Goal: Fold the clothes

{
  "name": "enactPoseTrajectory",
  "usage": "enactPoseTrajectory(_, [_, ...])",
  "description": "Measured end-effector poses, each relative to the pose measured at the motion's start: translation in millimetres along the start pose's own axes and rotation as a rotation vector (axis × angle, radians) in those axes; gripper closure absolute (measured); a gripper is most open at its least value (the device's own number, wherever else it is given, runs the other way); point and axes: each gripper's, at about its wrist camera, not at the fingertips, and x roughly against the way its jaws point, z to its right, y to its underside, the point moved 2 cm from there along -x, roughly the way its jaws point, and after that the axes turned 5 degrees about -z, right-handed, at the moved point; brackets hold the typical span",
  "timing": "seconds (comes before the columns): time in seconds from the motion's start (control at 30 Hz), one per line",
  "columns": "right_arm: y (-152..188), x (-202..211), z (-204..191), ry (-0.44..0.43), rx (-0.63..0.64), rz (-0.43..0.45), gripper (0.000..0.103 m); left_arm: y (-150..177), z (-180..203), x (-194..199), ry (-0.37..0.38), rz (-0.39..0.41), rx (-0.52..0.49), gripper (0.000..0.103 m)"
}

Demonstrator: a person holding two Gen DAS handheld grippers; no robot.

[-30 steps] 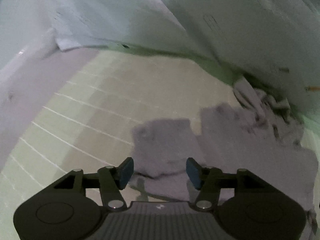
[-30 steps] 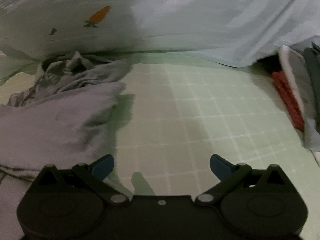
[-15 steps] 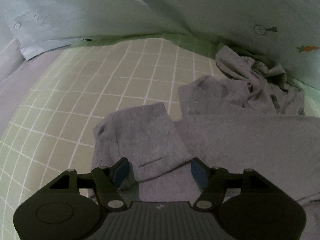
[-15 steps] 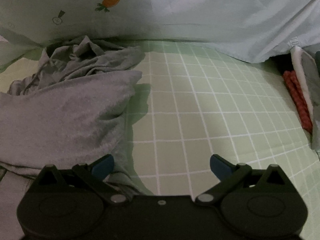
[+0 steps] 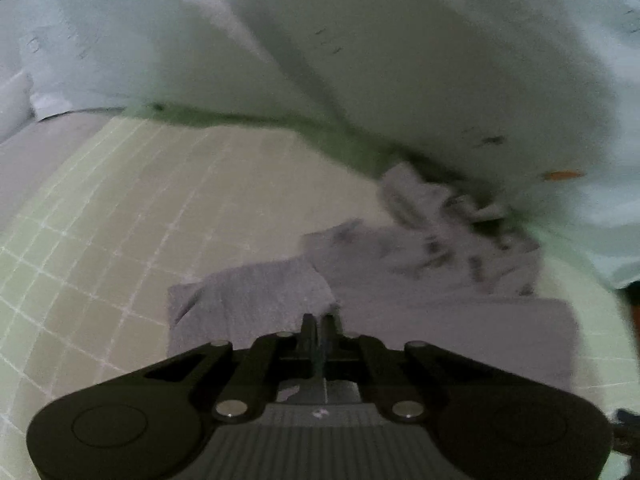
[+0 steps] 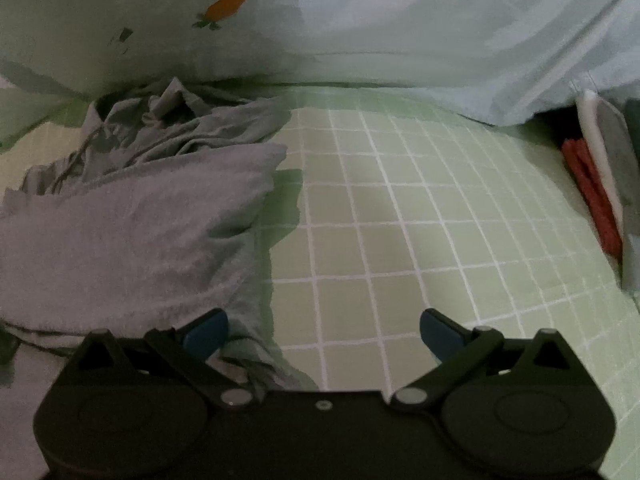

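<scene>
Your left hand-held gripper (image 5: 319, 326) is clenched on a fold of the gray garment (image 5: 420, 304), which lies on the green checked bed sheet (image 6: 400, 216). Your right hand-held gripper (image 6: 323, 330) is released, beside the garment's right edge, below the carrot-print pillow (image 6: 160, 24).

The sweatshirt (image 6: 132, 220) lay on the bed sheet (image 6: 400, 220), left of bare sheet, with the quilt (image 6: 400, 20) behind it.
</scene>
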Motion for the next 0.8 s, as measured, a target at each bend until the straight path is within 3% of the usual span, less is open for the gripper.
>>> enactPoseTrajectory(0.13, [2,5,9,-0.006,-0.027,0.021,0.000,4,44,13,0.093,0.032,-0.089,0.101])
enactPoseTrajectory(0.23, [3,9,17,-0.001,-0.040,0.041,0.000,14,78,9,0.046,0.026,-0.175,0.097])
enactPoseTrajectory(0.4, [0,16,27,-0.007,-0.074,0.076,0.000,31,89,3,0.011,-0.022,-0.193,0.041])
enactPoseTrajectory(0.47, [-2,17,24,-0.034,-0.073,0.087,0.000,33,83,5,-0.019,-0.025,-0.169,0.026])
enactPoseTrajectory(0.6, [-10,14,3,-0.081,-0.047,0.093,0.000,36,67,7,-0.084,-0.036,-0.119,0.017])
enactPoseTrajectory(0.8, [-26,13,-55,-0.188,0.017,0.063,0.000,33,22,-5,-0.215,-0.106,-0.033,0.017])
